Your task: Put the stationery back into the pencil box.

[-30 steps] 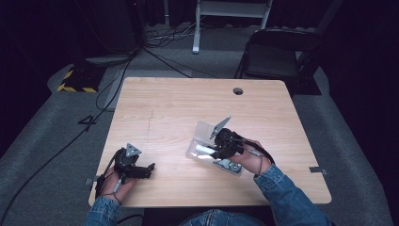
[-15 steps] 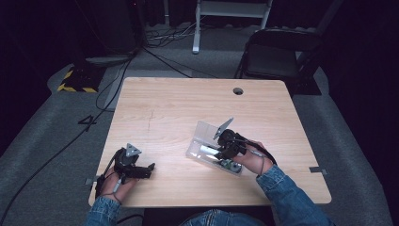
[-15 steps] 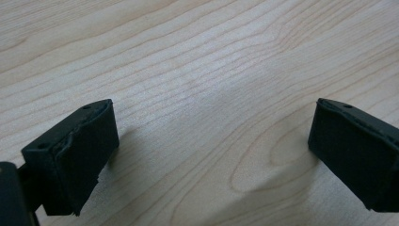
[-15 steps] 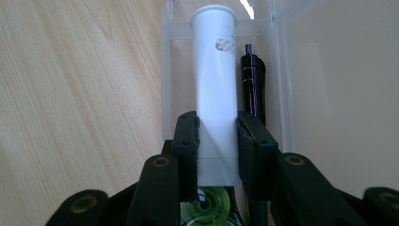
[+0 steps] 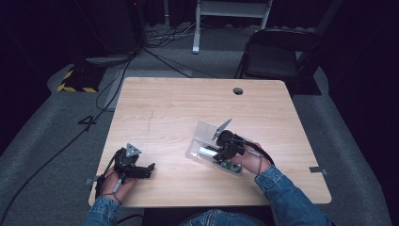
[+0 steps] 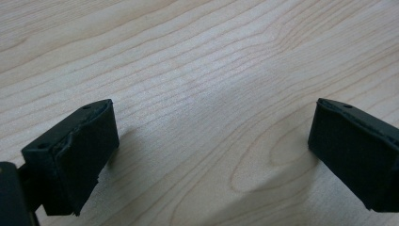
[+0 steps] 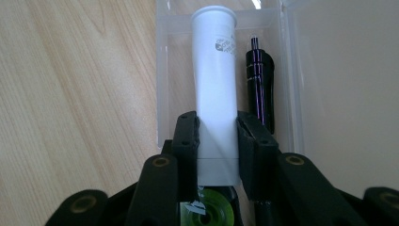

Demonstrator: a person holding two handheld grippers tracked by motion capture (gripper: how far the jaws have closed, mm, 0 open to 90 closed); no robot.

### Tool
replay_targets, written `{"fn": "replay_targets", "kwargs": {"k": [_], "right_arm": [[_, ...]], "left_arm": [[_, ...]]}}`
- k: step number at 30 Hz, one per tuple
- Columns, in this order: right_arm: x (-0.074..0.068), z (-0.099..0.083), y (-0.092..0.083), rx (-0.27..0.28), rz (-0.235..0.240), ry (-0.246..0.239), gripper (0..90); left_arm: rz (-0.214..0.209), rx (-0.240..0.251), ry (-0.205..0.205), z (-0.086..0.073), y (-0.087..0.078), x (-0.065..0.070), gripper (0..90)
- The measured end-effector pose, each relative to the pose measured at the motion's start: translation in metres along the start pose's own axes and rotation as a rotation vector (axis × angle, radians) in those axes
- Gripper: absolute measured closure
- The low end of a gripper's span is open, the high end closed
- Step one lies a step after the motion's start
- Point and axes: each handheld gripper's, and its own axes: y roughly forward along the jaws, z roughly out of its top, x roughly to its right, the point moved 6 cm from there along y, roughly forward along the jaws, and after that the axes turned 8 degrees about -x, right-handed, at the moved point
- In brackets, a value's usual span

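Your right gripper (image 7: 217, 129) has its jaws clamped on the white cylindrical plastic tube (image 7: 215, 75), which lies lengthwise inside the clear rectangular plastic box (image 5: 203, 141) near the front right of the light wooden table (image 5: 179, 108). Beside the tube, toward the box's far wall, lies a glossy dark purple pen-shaped item (image 7: 259, 80), and a green round piece (image 7: 211, 213) sits just under your jaws at the near end. Against the high views of the last second, little has changed: your hand has barely shifted over the box, the grip width looks the same, and the hinged clear lid (image 5: 221, 127) stands tilted up as before. I judge that the tube is secured but not yet lifted out or settled. Your left gripper (image 5: 141, 170) rests on the table near the front left edge, jaws wide apart over bare wood, holding nothing.
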Motion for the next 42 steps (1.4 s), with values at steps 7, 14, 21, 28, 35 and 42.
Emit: {"fn": "replay_targets", "kwargs": {"k": [7, 14, 21, 28, 35, 42], "right_arm": [[0.0012, 0.0003, 0.004, 0.002, 0.005, 0.001, 70.2], [0.0037, -0.0005, 0.0058, 0.002, -0.011, -0.002, 64.8], [0.0055, -0.001, 0.0032, 0.01, -0.02, 0.01, 66.2], [0.0054, -0.0009, 0.004, 0.007, -0.039, 0.0, 66.8], [0.0041, -0.0007, 0.0043, 0.002, -0.062, -0.022, 62.9], [0.0028, 0.0004, -0.0035, 0.029, -0.061, -0.017, 62.7]], "left_arm": [[-0.004, -0.003, -0.004, -0.0003, 0.0, 0.0006, 2.5], [-0.001, 0.0, -0.002, -0.0001, 0.0, 0.0002, 2.5], [-0.001, -0.001, -0.001, -0.0001, 0.0, 0.0002, 2.5], [-0.001, 0.0, -0.001, -0.0001, 0.0, 0.0001, 2.5], [0.0, -0.001, -0.001, -0.0001, 0.0, 0.0001, 2.5], [-0.002, -0.001, -0.002, -0.0001, 0.0, 0.0002, 2.5]]}}
